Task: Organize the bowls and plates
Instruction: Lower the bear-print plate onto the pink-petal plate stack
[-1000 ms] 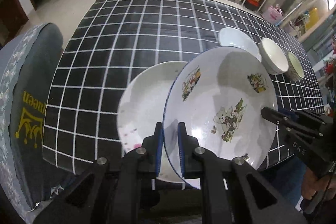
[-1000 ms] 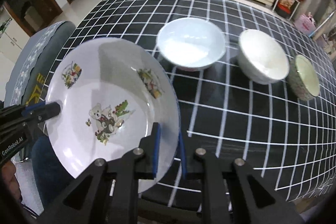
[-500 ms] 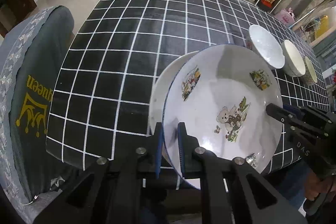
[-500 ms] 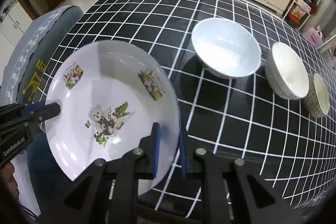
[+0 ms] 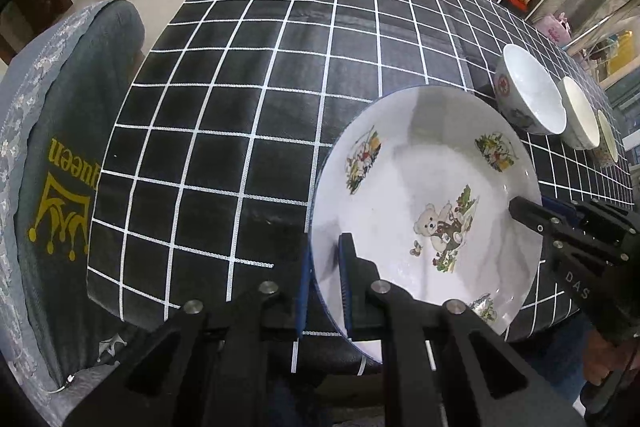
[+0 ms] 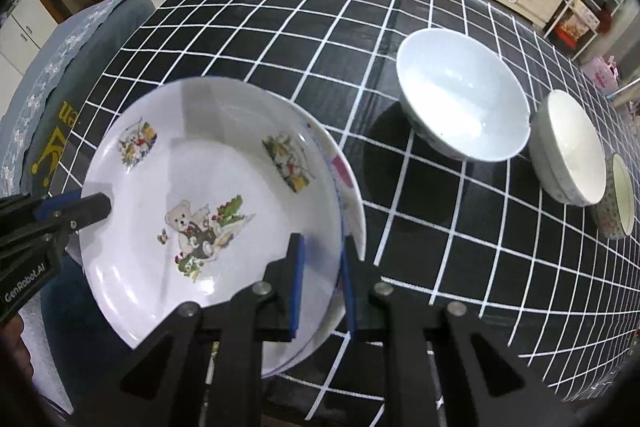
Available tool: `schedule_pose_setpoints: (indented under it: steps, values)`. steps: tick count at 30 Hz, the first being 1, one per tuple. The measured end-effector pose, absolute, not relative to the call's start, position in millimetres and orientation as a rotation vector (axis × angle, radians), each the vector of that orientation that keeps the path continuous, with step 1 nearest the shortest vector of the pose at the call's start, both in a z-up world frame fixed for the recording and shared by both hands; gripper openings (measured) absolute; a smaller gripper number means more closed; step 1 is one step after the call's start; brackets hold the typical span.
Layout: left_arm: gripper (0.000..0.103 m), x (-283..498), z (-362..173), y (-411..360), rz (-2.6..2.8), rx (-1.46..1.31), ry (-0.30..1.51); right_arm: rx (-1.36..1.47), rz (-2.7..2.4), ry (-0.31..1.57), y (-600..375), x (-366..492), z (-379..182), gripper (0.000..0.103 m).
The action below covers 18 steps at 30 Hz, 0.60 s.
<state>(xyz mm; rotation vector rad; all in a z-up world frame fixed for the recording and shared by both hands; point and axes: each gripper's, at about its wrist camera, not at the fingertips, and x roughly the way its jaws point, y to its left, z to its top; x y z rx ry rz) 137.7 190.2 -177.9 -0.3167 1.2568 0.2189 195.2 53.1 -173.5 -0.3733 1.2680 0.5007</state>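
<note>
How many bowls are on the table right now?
3, in a row on the right side of the checked table: the large white bowl nearest the plates, the cream bowl beside it, and the small patterned bowl at the end.

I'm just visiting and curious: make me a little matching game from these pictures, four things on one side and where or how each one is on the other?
Things:
1. bear plate
2. plain plate
3. large white bowl
4. patterned cup

Places or states:
A. at the far right end of the row of dishes
B. gripped at opposite rims by the left gripper and the right gripper
C. lying on the checked tablecloth, mostly hidden under another plate
D. standing nearest the plates, first in the row

Pairs: 1-B, 2-C, 3-D, 4-A
</note>
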Motion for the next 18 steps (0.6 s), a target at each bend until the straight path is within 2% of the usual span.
schedule_pose_setpoints:
  steps: [18]
  values:
    - [0.013,139.0,-184.2,185.9,0.224,-0.309,1.272,-0.354,0.512,1.279,48.0,195.7,-171.0,0.021]
